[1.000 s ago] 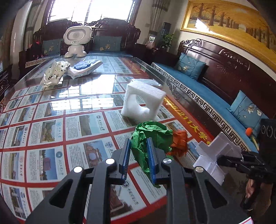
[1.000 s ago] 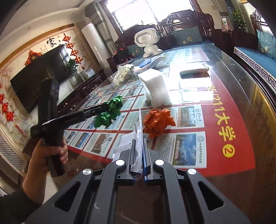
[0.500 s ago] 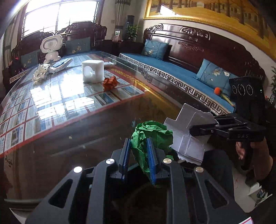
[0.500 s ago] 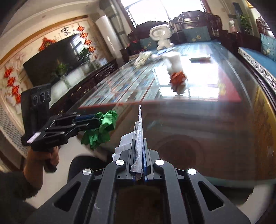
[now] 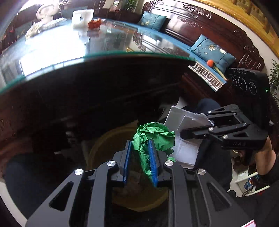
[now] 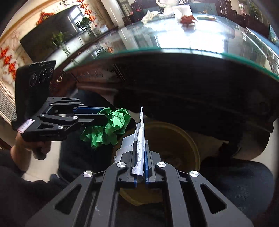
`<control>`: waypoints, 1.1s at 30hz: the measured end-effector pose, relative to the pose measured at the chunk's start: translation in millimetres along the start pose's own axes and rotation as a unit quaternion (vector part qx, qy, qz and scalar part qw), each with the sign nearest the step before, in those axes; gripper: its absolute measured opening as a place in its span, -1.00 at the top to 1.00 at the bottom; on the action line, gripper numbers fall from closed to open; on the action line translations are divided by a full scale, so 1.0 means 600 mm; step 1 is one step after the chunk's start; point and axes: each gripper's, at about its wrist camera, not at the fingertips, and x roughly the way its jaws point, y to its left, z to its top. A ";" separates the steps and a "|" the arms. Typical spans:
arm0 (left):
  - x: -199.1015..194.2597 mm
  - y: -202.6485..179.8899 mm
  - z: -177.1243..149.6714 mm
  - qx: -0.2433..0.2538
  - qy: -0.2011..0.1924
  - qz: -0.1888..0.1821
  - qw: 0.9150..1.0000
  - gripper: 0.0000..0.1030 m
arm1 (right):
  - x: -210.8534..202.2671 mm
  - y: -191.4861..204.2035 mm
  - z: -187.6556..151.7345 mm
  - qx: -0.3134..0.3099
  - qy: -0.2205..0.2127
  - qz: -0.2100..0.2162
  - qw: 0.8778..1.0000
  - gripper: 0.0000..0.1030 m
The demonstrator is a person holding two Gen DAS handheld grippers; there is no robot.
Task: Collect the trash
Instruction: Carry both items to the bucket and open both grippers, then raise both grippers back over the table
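My left gripper (image 5: 140,145) is shut on a crumpled green paper (image 5: 153,134), held above a round yellowish bin (image 5: 104,139) on the floor below the table edge. My right gripper (image 6: 141,145) is shut on a flat white foam piece (image 6: 141,132), also over the bin (image 6: 174,139). In the left wrist view the right gripper (image 5: 184,134) holds the white foam (image 5: 183,125) just right of the green paper. In the right wrist view the left gripper (image 6: 102,117) holds the green paper (image 6: 111,127) to the left.
The glass table edge (image 5: 104,55) runs above the bin. On the far table lie an orange paper wad (image 5: 94,23), a white foam block (image 5: 82,15) and more crumpled paper (image 6: 150,14). A black chair seat (image 6: 235,174) sits right of the bin.
Both grippers have moved off the table and down below its edge, carrying the green paper and the white foam, and now hang over the bin.
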 end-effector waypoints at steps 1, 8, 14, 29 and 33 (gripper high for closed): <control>0.006 0.001 -0.005 -0.004 0.006 -0.002 1.000 0.60 | 0.011 -0.004 -0.005 0.002 0.013 -0.004 1.000 0.68; 0.025 -0.006 -0.022 0.005 0.027 0.004 1.000 0.60 | 0.027 -0.010 -0.024 0.012 0.030 -0.005 0.999 -0.12; 0.048 -0.007 -0.027 0.011 0.040 0.009 0.999 0.59 | 0.022 -0.016 -0.023 0.018 0.015 0.005 1.000 -0.12; 0.052 -0.008 -0.026 0.018 0.045 0.007 0.999 0.03 | 0.009 -0.029 -0.004 0.028 0.005 0.014 1.000 -0.12; 0.040 -0.005 -0.016 0.019 0.031 0.008 0.999 -0.02 | 0.003 -0.025 0.004 0.019 -0.007 0.019 1.000 -0.12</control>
